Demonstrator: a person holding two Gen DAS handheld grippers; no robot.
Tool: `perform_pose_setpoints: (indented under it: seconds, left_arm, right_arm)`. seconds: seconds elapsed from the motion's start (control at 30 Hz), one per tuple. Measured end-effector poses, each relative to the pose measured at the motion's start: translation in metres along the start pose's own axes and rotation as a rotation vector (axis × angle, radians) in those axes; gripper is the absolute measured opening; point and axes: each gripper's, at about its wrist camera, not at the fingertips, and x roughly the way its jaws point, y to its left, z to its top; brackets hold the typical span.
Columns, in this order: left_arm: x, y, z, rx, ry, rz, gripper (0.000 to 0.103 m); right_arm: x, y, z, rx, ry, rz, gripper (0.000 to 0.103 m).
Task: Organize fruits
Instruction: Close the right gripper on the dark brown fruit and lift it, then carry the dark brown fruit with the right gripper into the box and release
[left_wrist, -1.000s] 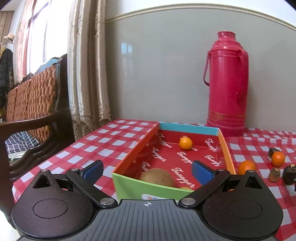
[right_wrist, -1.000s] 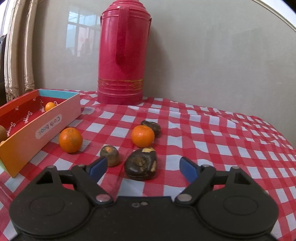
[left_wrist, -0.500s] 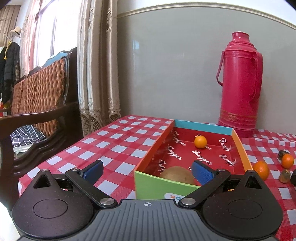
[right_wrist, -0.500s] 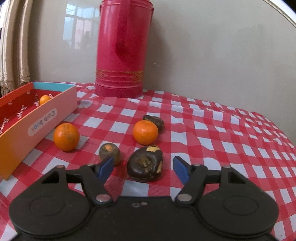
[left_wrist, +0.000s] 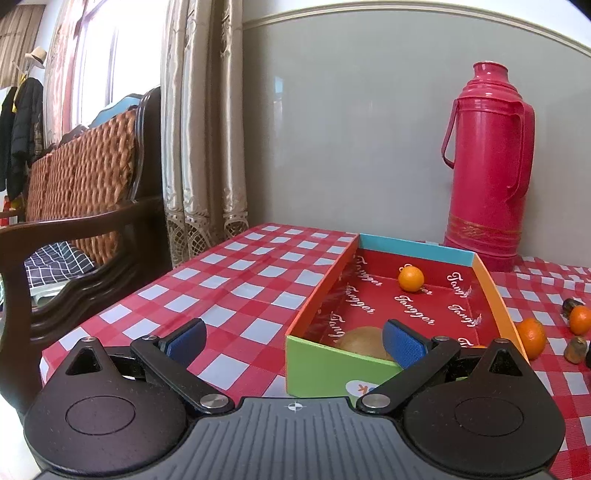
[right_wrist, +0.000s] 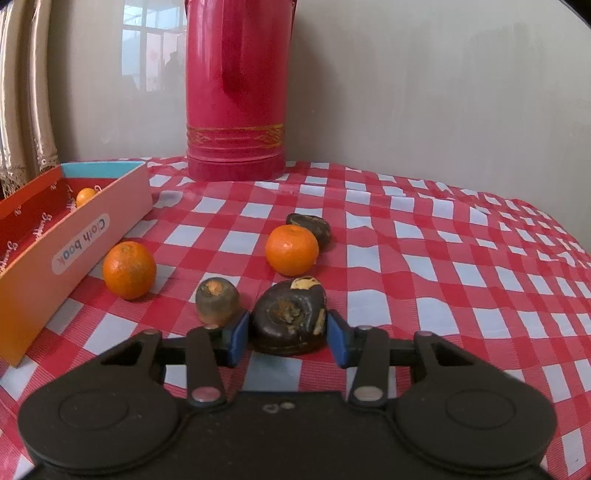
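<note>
Closing on the dark fruit

Closing our right gripper (right_wrist: 288, 334) is the change that matters: its jaws have just been narrowing, and the blue pads (right_wrist: 239, 338) now sit against both flanks of the dark, shrivelled fruit (right_wrist: 289, 317), pinching it where it rests on the checked cloth (right_wrist: 461, 266); a second ago the same fruit lay loose between widely spread pads. We judge the grasp made and the lift not yet begun.

Our left gripper (left_wrist: 293, 341) stays spread and empty at the near end of the open box (left_wrist: 332, 369), which has slid rightward in its view as that hand drifted sideways. Inside the box lie a brown round fruit (left_wrist: 360, 341) near us and a small orange (left_wrist: 410, 278) far back; left of our grip a small dull fruit (right_wrist: 217, 301) stands just beside the pad, with an orange (right_wrist: 129, 269) by the box wall, another orange (right_wrist: 291, 250) farther off, and a second dark fruit (right_wrist: 312, 227) behind it; the red flask (right_wrist: 236, 92) stands at the far wall. The neighbour's closeness may get it nudged when we raise the fruit.
</note>
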Motion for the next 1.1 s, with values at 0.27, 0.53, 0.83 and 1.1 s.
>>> perform_pose_setpoints:
  seconds: [0.27,0.53,0.83,1.1]
  left_arm:
    - [-0.001,0.004,-0.001,0.0,0.004,0.0,0.101]
    - [-0.004,0.012,-0.002,-0.013,0.007,0.009,0.101]
    - [-0.006,0.031,-0.004,-0.027,0.002,0.038,0.101]
    - [-0.004,0.054,-0.007,-0.037,0.016,0.078,0.101]
  right_arm:
    - [-0.012,0.001,0.003,0.009,-0.026,0.01,0.036]
    - [-0.026,0.01,0.009,0.006,-0.066,0.022,0.036]
    - [-0.04,0.037,0.018,-0.003,-0.118,0.073,0.036]
    - [-0.051,0.069,0.028,-0.013,-0.172,0.143,0.036]
